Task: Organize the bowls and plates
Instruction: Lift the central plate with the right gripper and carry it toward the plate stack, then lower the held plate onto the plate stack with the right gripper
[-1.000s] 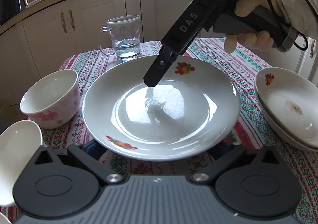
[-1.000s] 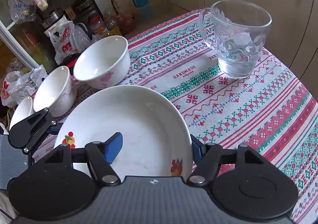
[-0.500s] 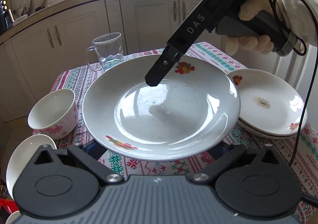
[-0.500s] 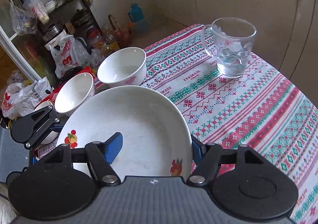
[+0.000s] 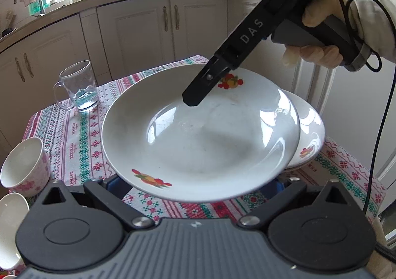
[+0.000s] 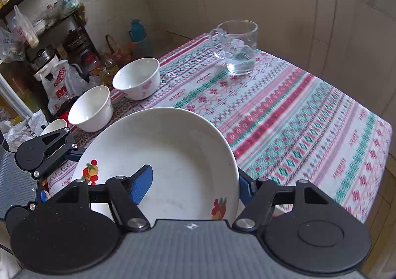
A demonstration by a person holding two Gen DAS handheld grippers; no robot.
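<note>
A white plate with fruit decals [image 5: 198,140] is held in the air above the table, partly over a stack of similar plates [image 5: 309,130] at the right. My right gripper [image 6: 193,187] is shut on the plate [image 6: 178,160], one blue pad [image 6: 142,183] on top of its rim and the other below. In the left wrist view the right gripper's finger [image 5: 210,81] lies on the plate's far rim. My left gripper [image 5: 198,185] sits under the plate's near edge, its fingers spread wide. Two white bowls [image 6: 138,78] [image 6: 90,108] stand at the table's left edge.
A glass mug [image 5: 76,86] with a little water stands at the far left of the patterned tablecloth [image 6: 297,115]. A third bowl [image 5: 10,227] shows at the left edge. Kitchen cabinets stand behind the table; cluttered shelves and bags stand beyond the bowls.
The plate has risen off the table and moved right, now overlapping the plate stack. Both grippers moved with it; the mug and bowls look farther away.
</note>
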